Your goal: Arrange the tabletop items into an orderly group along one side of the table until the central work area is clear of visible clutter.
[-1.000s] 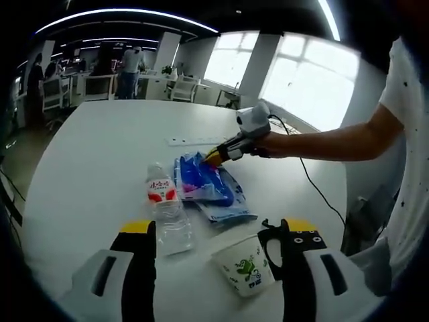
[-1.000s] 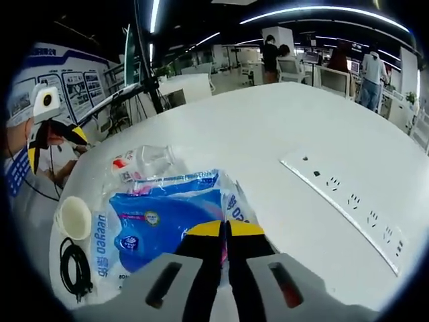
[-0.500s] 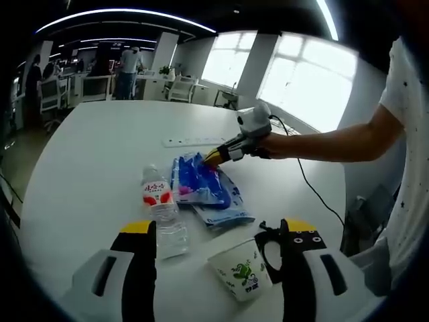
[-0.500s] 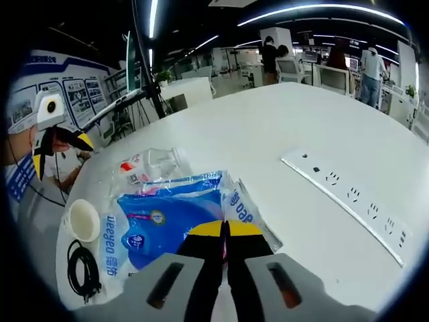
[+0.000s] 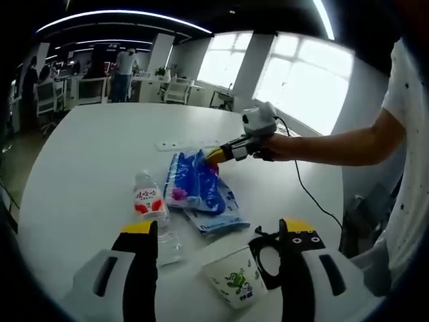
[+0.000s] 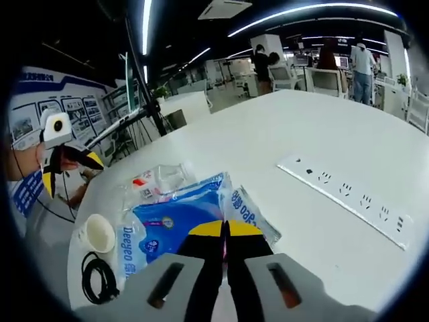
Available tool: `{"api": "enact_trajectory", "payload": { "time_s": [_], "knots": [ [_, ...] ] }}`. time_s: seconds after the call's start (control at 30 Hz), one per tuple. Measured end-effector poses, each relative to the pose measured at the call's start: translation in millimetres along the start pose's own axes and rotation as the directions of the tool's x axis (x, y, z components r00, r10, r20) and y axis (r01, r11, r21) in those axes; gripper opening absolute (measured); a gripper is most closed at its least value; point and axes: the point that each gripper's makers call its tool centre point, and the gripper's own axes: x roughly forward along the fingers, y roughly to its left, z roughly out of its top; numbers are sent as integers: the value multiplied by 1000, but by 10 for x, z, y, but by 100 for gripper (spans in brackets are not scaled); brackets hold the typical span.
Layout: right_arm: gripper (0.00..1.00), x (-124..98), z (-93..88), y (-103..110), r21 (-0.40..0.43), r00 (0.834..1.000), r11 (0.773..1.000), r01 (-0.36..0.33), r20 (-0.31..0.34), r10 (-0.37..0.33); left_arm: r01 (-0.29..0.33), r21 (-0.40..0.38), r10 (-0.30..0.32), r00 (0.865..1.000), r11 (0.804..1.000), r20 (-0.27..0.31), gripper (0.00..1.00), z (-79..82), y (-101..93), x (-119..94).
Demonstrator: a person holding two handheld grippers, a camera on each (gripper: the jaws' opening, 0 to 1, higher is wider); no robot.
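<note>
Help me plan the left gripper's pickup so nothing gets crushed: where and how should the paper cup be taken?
The paper cup lies tipped on its side by the left gripper, beside the black cable. Probably best to close the jaws across its tapered wall, near the stiffer rim, coming down from above, since the wall looks thin.

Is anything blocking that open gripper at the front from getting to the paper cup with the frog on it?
Nothing visible blocks it. The left gripper is open, and the paper cup stands on the table between its jaws, close to the right-hand one. The water bottle lies near the other jaw, and the black cable is coiled behind the cup.
</note>
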Motion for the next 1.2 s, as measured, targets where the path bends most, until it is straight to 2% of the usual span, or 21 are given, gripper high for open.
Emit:
{"api": "enact_trajectory", "payload": {
  "time_s": [0.6, 0.93, 1.2],
  "knots": [
    [0, -222, 115, 52, 74, 996, 997, -6, 94, -1, 15, -12, -15, 1000, 1000, 11, 69, 131, -43, 200],
    [0, -347, 217, 90, 99, 989, 995, 2, 144, -16, -10, -47, 10, 1000, 999, 18, 62, 212, 32, 316],
    [0, -437, 282, 161, 127, 981, 992, 7, 192, -31, -42, -109, 47, 998, 993, 37, 51, 315, 86, 515]
  ]
}}
